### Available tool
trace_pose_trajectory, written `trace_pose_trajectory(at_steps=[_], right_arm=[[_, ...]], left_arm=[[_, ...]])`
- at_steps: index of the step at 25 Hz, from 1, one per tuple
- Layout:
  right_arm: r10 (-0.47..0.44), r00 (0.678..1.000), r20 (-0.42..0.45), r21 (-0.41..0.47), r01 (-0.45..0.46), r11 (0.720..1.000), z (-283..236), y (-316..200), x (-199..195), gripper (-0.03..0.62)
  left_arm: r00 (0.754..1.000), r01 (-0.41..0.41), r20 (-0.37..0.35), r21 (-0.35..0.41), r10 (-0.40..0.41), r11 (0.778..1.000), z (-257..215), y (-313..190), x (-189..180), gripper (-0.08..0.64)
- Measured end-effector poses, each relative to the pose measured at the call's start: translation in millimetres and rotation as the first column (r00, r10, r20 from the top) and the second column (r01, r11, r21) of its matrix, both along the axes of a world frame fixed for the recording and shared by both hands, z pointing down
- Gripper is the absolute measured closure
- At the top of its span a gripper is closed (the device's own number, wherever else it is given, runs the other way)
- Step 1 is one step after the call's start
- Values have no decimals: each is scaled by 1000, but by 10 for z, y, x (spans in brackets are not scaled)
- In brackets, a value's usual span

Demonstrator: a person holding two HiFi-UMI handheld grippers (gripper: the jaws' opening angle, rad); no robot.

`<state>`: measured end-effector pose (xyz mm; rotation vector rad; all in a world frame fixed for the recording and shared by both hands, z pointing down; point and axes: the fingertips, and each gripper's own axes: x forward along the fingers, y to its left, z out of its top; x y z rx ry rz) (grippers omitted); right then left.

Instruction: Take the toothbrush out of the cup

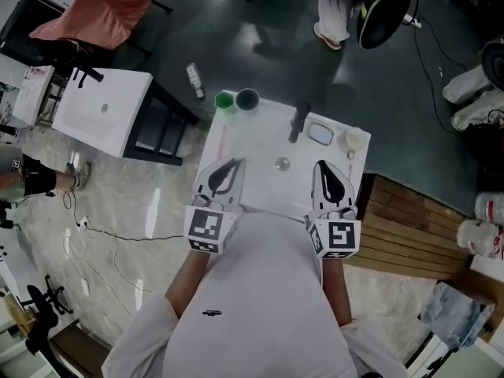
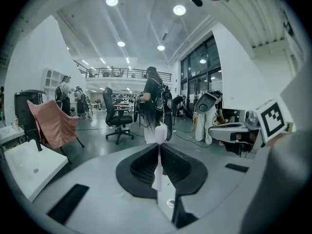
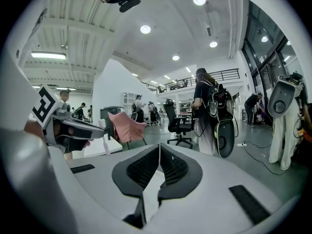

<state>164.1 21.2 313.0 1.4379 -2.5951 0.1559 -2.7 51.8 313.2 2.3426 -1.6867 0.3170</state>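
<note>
Green cup: stands on the white tabletop, at its far left corner.
Dark cup: just beside the green cup, on its right.
Left claw: clamped on the handle of the toothbrush; held well nearer the person than the green cup, close to the chest.
Toothbrush: pale pink, upright between the left claw's jaws, its bristle head rising above their tips; well apart from the green cup and outside it.
Right claw: jaws pressed together with nothing between them; well to the right of the green cup and nearer the person, level with the left claw.
Black upright fitting: right of the green cup, past the dark cup.
Oval dish: farther right of the green cup, beyond the fitting.
</note>
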Motion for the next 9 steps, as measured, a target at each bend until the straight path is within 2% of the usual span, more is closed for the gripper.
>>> trace_pose_trajectory(at_steps=[9], right_arm=[[-10,1000,-1,2,10,1000,-8,-47,4,588]], left_arm=[[1000,3,4,3,-3,1000,-19,-20,8,543]])
